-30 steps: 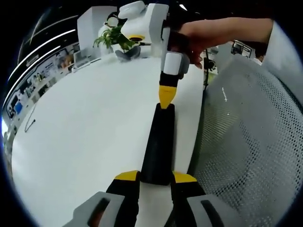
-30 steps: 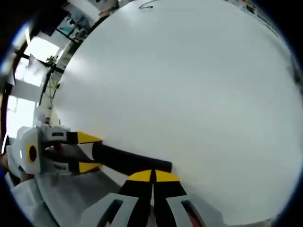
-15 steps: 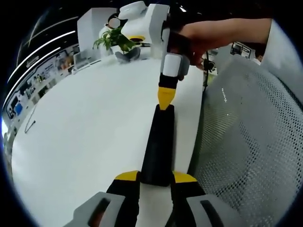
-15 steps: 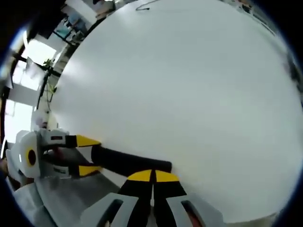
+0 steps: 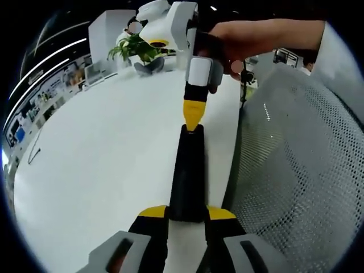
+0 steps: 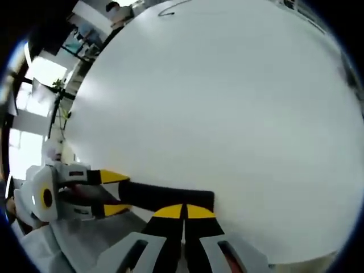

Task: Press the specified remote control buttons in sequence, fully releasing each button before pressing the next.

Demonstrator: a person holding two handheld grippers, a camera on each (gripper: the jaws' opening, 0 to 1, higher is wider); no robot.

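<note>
A long black remote control [image 5: 187, 170] lies on the white table [image 5: 102, 159], close to its edge. My left gripper [image 5: 186, 213] is shut on the remote's near end, one yellow tip on each side. My right gripper [image 5: 193, 116], held by a person's hand [image 5: 244, 40], comes down from above with its yellow tips shut, and they touch the remote's far end. In the right gripper view my right gripper [image 6: 183, 211] stands shut over the remote [image 6: 159, 193], and my left gripper [image 6: 118, 193] clasps the other end. The buttons are too dark to make out.
A grey mesh chair back [image 5: 296, 170] stands just past the table edge on the right. A potted plant [image 5: 136, 48] and white boxes sit at the table's far end. A thin dark wire [image 5: 34, 152] lies far out on the table [image 6: 227, 102].
Both views have shifted slightly. The right gripper's shut tips stay at the remote's far end, and the left gripper keeps its hold.
</note>
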